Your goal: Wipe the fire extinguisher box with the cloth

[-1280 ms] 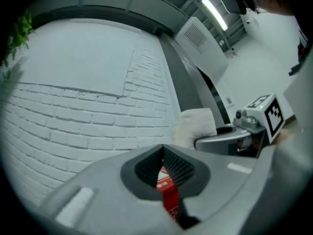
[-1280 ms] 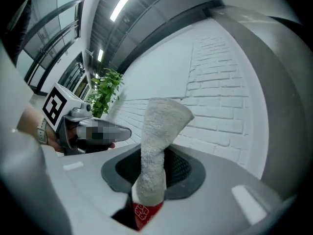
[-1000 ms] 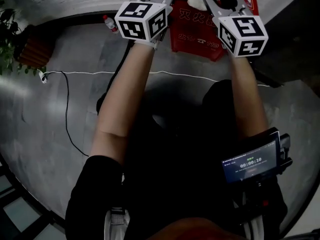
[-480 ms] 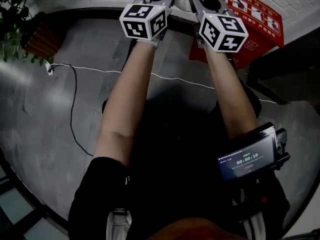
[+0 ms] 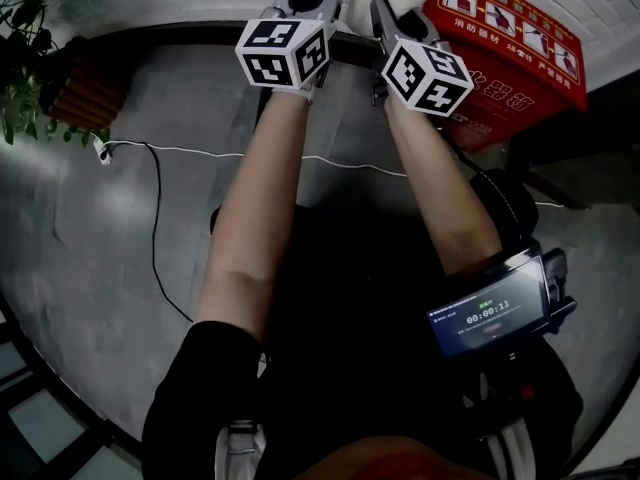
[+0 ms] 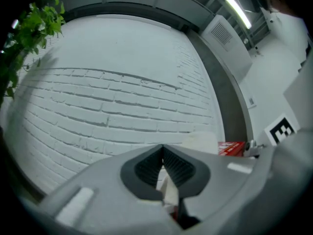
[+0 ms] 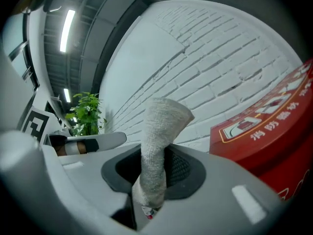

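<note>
Left tool: jaws together, nothing held, well left of box, facing brick wall.
Right tool: clamped on cloth. Cloth stands up along jaws, just left of box, apart from it.
Box: long axis along wall, printed face up.
Advice: swing right, press cloth flat, stroke lengthwise.

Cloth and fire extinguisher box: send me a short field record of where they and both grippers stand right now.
cloth: white, sticking up out of the right gripper, clamped between its jaws
left gripper: jaws together, holding nothing
fire extinguisher box: red, against the white brick wall, to the right of the cloth
contact: none; wall shows between cloth and box
wiping: not on the box at this moment
</note>
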`<action>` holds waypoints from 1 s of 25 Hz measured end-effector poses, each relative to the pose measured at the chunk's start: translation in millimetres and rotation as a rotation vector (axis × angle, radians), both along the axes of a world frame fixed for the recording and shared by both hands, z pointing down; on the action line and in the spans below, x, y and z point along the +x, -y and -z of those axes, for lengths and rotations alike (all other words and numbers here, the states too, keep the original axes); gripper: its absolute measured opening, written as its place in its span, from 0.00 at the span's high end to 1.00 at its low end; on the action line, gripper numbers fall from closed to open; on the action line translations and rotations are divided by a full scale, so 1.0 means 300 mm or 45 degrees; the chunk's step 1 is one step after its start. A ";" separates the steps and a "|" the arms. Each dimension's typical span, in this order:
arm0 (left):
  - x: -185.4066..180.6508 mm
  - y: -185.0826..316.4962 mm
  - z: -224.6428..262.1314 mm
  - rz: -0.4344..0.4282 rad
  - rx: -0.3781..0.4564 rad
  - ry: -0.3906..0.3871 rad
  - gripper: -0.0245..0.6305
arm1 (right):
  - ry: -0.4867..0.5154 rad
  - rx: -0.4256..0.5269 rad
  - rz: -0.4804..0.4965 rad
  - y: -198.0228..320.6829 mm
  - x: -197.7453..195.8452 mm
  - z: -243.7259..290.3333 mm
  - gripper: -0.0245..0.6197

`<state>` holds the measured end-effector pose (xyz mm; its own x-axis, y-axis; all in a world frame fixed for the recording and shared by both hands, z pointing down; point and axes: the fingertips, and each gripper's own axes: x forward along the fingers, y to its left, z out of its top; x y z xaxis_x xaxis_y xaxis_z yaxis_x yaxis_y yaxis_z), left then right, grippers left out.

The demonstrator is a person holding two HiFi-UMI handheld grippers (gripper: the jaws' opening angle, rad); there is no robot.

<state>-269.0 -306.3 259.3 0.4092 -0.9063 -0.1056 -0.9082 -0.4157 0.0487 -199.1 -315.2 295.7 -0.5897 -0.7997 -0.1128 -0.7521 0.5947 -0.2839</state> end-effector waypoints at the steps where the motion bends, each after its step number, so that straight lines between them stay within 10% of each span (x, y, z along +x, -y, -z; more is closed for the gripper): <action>1: -0.007 0.006 -0.002 -0.001 -0.001 0.003 0.96 | 0.025 -0.014 -0.003 0.007 -0.005 -0.005 0.80; 25: 0.027 0.211 -0.226 -0.307 -0.104 0.012 0.96 | 0.774 -0.357 -0.469 0.227 0.140 -0.319 0.82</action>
<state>-260.9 -369.7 327.0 0.6155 -0.7875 -0.0311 -0.7836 -0.6157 0.0829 -157.1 -383.4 391.3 -0.1782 -0.9793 -0.0964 -0.5511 0.1804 -0.8147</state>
